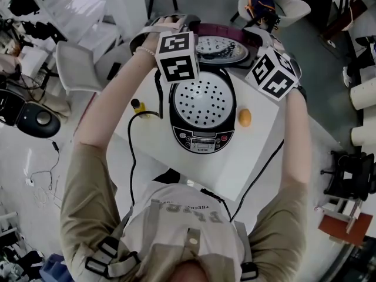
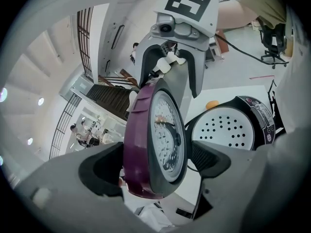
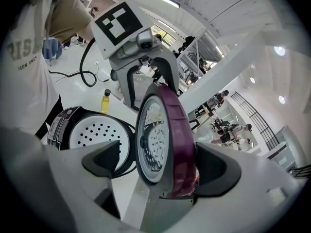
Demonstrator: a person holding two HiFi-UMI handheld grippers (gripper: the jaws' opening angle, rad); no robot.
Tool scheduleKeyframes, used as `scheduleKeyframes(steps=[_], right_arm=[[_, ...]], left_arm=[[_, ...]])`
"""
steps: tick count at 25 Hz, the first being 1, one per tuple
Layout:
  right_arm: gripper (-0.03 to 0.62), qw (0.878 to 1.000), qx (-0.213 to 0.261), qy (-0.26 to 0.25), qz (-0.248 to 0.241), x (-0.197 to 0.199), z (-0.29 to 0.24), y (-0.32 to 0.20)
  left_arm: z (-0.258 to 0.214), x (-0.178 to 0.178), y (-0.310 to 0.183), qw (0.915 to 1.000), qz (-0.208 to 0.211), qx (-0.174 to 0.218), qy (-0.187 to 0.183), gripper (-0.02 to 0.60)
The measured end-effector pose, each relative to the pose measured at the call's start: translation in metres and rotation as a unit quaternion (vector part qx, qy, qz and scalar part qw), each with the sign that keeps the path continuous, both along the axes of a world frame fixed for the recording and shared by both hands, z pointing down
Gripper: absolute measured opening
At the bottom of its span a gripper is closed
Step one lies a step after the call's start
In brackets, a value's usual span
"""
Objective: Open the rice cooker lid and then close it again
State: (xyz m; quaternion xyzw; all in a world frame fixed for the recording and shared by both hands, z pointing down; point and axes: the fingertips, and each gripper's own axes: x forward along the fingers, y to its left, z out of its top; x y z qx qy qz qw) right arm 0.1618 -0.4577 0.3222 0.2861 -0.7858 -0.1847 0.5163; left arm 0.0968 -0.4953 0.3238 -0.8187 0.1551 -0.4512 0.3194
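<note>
- Nearest the person, the rice cooker [image 1: 201,135] sits mid-worktop [image 1: 258,157] with its control panel [image 1: 201,141] at 6 o'clock. A white perforated tray [image 1: 202,101] lies bare in the open pot.
- The lid [image 1: 222,47] is raised at the cooker's 12 o'clock. It stands about upright on its far hinge, with the pale inner plate facing back toward 6 o'clock and the purple shell facing away.
- The left hand-held gripper [image 2: 155,164] straddles the lid's 9 o'clock edge with its jaws spread wide. The purple shell sits close to one pad and a clear gap shows on the inner-plate side, so nothing is pinched.
- The right hand-held gripper [image 3: 163,166] straddles the 3 o'clock edge the same way. Its outer pad looks to rest against the shell and its inner pad stands off the plate.
- The lid's broad face runs 9 to 3 between the two hands, neither nearer than the other. By my reckoning, closing means swinging it toward 6 o'clock, down onto the pot.
- On the white worktop an orange ball [image 1: 245,117] lies at the cooker's 3 o'clock and a yellow bottle [image 1: 136,105] at its 9. A black cable [image 1: 131,157] trails toward the person.
- Beyond is a grey floor [image 1: 317,69], with a white chair [image 1: 76,66] at 10 o'clock and a black office chair [image 1: 346,178] at 4.
</note>
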Motion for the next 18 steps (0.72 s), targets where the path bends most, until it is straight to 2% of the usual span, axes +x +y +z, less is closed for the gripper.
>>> scheduleKeyframes(steps=[18], right_arm=[[0.477,1.000,-0.009,0.019,-0.014,-0.005,0.016,0.062]], left_arm=[[0.013,-0.017,0.063,0.9997,-0.018,0.006,-0.014,0.457]])
